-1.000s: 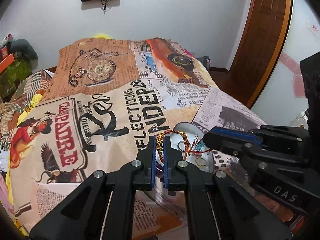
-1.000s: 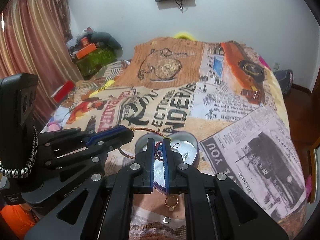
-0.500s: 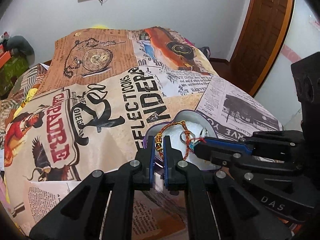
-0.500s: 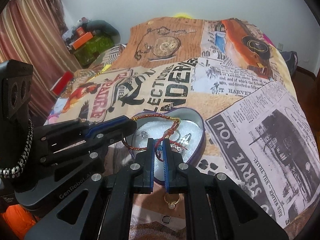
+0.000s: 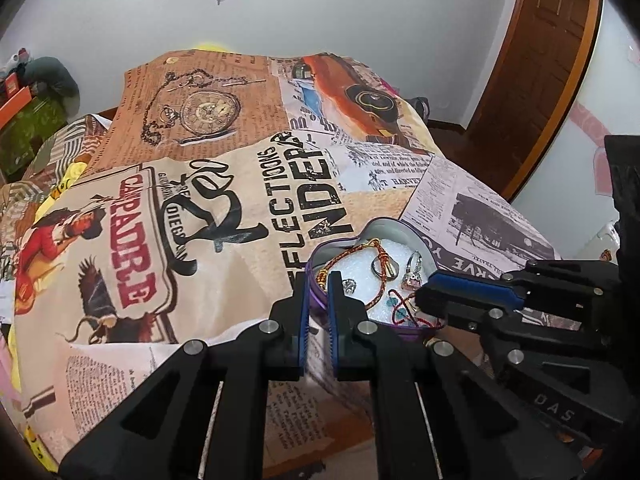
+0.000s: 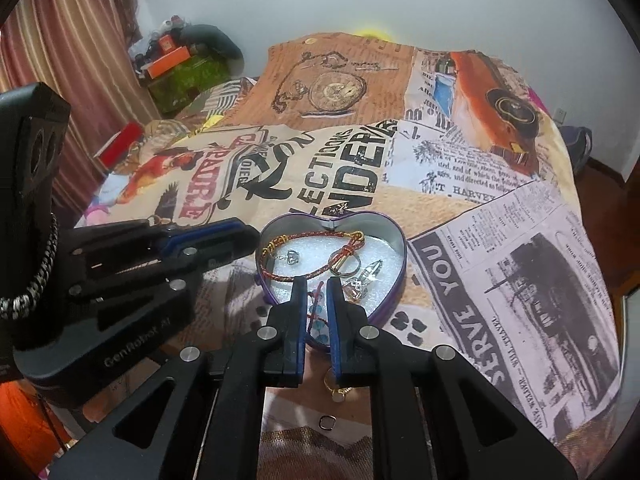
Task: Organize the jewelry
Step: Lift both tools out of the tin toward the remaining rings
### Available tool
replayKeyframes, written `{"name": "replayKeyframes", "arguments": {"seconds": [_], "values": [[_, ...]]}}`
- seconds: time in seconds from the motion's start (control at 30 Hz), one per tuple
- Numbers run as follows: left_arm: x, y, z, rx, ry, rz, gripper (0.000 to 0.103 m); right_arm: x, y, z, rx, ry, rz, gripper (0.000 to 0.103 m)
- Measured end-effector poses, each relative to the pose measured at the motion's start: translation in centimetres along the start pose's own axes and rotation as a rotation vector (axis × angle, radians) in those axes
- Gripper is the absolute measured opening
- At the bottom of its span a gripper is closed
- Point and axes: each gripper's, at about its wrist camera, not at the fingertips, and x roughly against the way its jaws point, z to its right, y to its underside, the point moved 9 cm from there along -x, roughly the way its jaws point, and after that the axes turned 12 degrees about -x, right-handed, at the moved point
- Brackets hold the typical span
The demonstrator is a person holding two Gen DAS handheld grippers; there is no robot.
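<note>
Both grippers sit at the near edge of the heart-shaped tin (image 6: 394, 236), and your next move turns on what still lies outside it. Your right gripper (image 6: 317, 286) hangs over the tin's pointed near end, jaws slightly parted with only a narrow gap, and nothing visibly pinched — the thin red cord with blue beads (image 6: 316, 312) shows through that gap, lying loose on the white foam. Your left gripper (image 5: 319, 280) is just as narrowly parted at the tin's left rim, and whether it grips the red-and-gold braided bracelet (image 6: 304, 276) cannot be told; the braid looks draped inside the tin, its loop running from left rim to right. Rings and a small crown charm (image 6: 293, 257) rest on the foam beside it.

Outside the tin, a gold ring (image 6: 336, 390) lies on the printed bedspread (image 6: 500, 240) right beneath your right gripper's fingers — nearer you than the tin's point — with a small dark ring (image 6: 327, 423) just behind it. Your right hand is clearly the closer one; it would need to draw back and tip down.
</note>
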Motion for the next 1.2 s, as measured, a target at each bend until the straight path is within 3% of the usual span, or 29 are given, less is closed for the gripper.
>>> {"name": "replayKeyframes", "arguments": {"seconds": [0.17, 0.23, 0.4, 0.8, 1.03, 1.2], "values": [[1.5, 0.1, -0.2, -0.006, -0.016, 0.008, 0.014, 0.8, -0.2, 0.2, 0.011, 0.038, 0.019, 0.01], [2.1, 0.1, -0.2, -0.006, -0.023, 0.016, 0.029, 1.3, -0.2, 0.3, 0.013, 0.059, 0.03, 0.013], [3.5, 0.5, 0.1, -0.008, -0.028, 0.018, 0.032, 3.1, -0.2, 0.5, 0.012, 0.081, 0.084, 0.046], [4.5, 3.0, 2.5, -0.043, -0.007, -0.037, 0.033, 4.5, 2.2, 1.8, 0.016, 0.118, 0.068, 0.046], [3.6, 4.6, 2.7, -0.04, -0.008, -0.075, 0.042, 2.4, 5.1, 2.1, 0.02, 0.096, -0.011, 0.046], [2.7, 5.4, 2.0, -0.013, -0.007, -0.099, 0.042, 1.3, 5.8, 1.7, 0.053, 0.107, -0.025, 0.045]]}}
